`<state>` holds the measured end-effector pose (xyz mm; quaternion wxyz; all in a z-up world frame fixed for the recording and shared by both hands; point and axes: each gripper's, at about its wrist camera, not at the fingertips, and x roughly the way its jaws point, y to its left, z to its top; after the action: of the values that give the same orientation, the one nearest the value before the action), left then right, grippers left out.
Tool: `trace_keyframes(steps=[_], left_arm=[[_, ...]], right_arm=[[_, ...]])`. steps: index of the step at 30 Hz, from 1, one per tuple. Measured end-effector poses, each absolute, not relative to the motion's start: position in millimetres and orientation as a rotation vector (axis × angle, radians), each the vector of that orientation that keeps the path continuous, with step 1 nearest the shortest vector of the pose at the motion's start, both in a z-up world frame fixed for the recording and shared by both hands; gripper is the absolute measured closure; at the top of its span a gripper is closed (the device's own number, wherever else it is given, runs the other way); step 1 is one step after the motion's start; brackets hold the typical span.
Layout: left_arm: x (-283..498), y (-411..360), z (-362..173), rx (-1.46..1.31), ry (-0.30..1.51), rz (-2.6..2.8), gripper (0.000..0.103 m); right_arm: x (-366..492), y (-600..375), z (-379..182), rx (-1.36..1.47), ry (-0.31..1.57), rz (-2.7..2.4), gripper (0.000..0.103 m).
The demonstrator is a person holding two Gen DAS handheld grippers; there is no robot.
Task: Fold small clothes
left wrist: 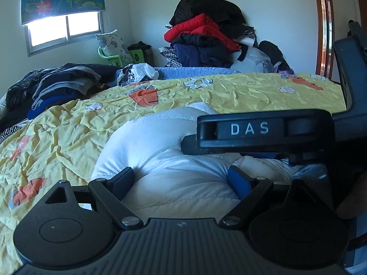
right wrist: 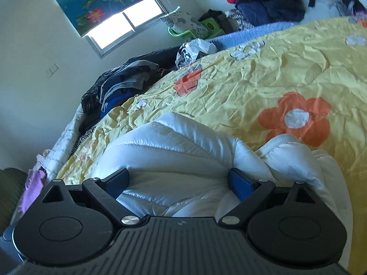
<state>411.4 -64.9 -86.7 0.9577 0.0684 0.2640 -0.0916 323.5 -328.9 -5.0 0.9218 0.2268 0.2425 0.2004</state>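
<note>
A white quilted jacket [left wrist: 165, 160] is seen lying bunched on a bed covered by a yellow bedspread [left wrist: 68, 128] printed with orange and white flowers. In the left wrist view, the left gripper [left wrist: 183, 181] is set low over the jacket, its fingers [left wrist: 122, 180] spread wide with puffed white fabric bulging up between them; the pads are seen beside the fabric, but a firm pinch is not shown. The right gripper [left wrist: 263, 135] is seen crossing that view from the right, just above the jacket, with the letters DAS on its black body.

In the right wrist view, the right gripper [right wrist: 181, 182] is likewise held wide over the jacket [right wrist: 174, 146], a rounded quilted fold filling the gap between its fingers [right wrist: 240, 184]. Whether the pads press on the cloth cannot be told.

At the far left of the bed, a stack of dark folded clothes [left wrist: 59, 82] is seen, and a crumpled plastic bag [left wrist: 137, 72] lies near it. Against the far wall a tall heap of coats [left wrist: 206, 32], black, red and navy, is piled. A window [left wrist: 64, 29] is half covered by a blind printed with lotus flowers.
</note>
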Motion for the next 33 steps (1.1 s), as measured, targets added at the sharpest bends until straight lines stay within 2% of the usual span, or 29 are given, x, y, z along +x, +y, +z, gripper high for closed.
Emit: trace_keyframes(steps=[20,25,29,33], left_arm=[[410.6,-63.0,-99.3,0.100,0.484,-0.179,0.011],[403.9,-61.1,-89.3,0.131,0.481,-0.203,0.011],[372.3,-40.3,-60.6,0.152,0.448,-0.191,0.010],[309.9,-19.6,-37.5,0.195,0.399,-0.134,0.006]], right_arm=[[318.4,-333.0,-15.6,0.512,0.435,0.422,0.010],[311.3,-332.8,-3.6,0.494,0.474,0.377,0.011],[258.2,-350.9,25.4,0.638,0.457,0.289,0.005],[170.4,-360.6,41.7,0.552,0.407,0.216,0.000]])
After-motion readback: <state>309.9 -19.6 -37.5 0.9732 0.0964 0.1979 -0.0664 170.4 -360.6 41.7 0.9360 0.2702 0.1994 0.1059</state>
